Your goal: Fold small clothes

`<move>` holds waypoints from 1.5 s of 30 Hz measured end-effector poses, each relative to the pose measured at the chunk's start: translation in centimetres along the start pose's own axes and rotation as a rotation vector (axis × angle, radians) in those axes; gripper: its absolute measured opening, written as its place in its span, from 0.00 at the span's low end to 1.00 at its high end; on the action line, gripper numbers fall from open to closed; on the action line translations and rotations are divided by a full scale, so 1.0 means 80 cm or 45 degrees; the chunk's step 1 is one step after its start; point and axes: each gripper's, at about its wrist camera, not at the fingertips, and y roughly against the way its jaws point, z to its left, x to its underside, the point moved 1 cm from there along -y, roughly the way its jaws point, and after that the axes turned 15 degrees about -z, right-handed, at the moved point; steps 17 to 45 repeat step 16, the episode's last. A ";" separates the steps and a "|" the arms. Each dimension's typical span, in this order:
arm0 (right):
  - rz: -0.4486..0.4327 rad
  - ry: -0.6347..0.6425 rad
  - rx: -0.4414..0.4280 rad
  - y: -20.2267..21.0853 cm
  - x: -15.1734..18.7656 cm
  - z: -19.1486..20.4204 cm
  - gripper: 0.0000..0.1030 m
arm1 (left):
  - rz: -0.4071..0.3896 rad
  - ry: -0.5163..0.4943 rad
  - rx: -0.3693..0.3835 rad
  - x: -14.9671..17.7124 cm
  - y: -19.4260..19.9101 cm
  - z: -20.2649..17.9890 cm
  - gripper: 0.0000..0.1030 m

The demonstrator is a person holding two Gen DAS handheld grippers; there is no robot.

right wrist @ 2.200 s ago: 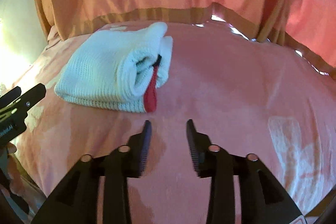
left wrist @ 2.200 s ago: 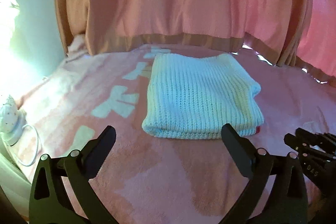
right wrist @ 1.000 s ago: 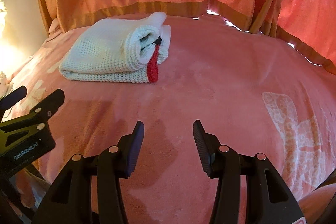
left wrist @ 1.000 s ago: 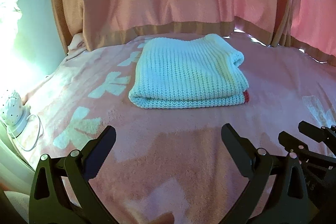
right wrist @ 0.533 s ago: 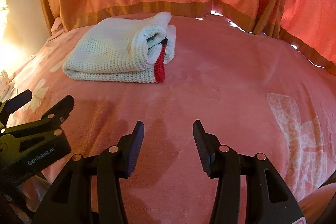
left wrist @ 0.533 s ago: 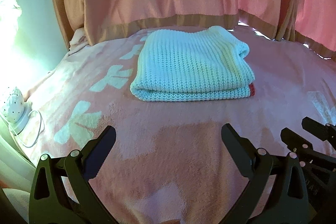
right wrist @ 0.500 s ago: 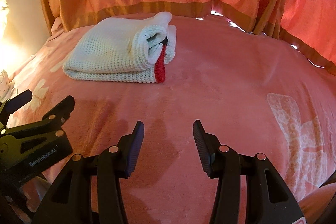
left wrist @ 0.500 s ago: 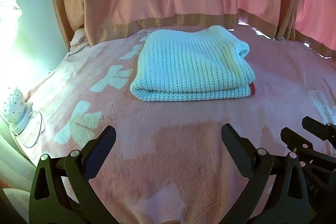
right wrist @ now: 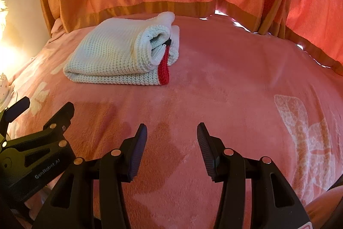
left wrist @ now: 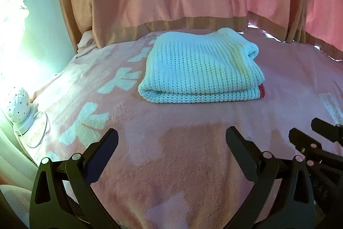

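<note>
The folded white knitted garment (left wrist: 199,72) is laid on the pink blanket (left wrist: 182,164), at 12 o'clock from the left tongs (left wrist: 171,143). Both tongs are tilted downward above the blanket. The left tongs are spread wide and empty; the right tongs (right wrist: 172,134) are half spread, nothing pinched.

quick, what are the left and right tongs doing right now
Left tongs: open, holding nothing.
Right tongs: open, holding nothing.

right gripper (left wrist: 317,138) cut off by edge; lamp (left wrist: 19,106) perhaps, overexposed
</note>
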 end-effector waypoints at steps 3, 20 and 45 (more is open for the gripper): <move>-0.004 -0.003 0.002 -0.001 -0.001 -0.001 0.47 | -0.004 -0.009 0.004 0.001 0.001 -0.001 0.95; -0.006 -0.003 0.011 0.000 -0.003 0.001 0.48 | 0.019 0.020 0.002 0.001 0.000 -0.003 0.95; -0.006 -0.003 0.011 0.000 -0.003 0.001 0.48 | 0.019 0.020 0.002 0.001 0.000 -0.003 0.95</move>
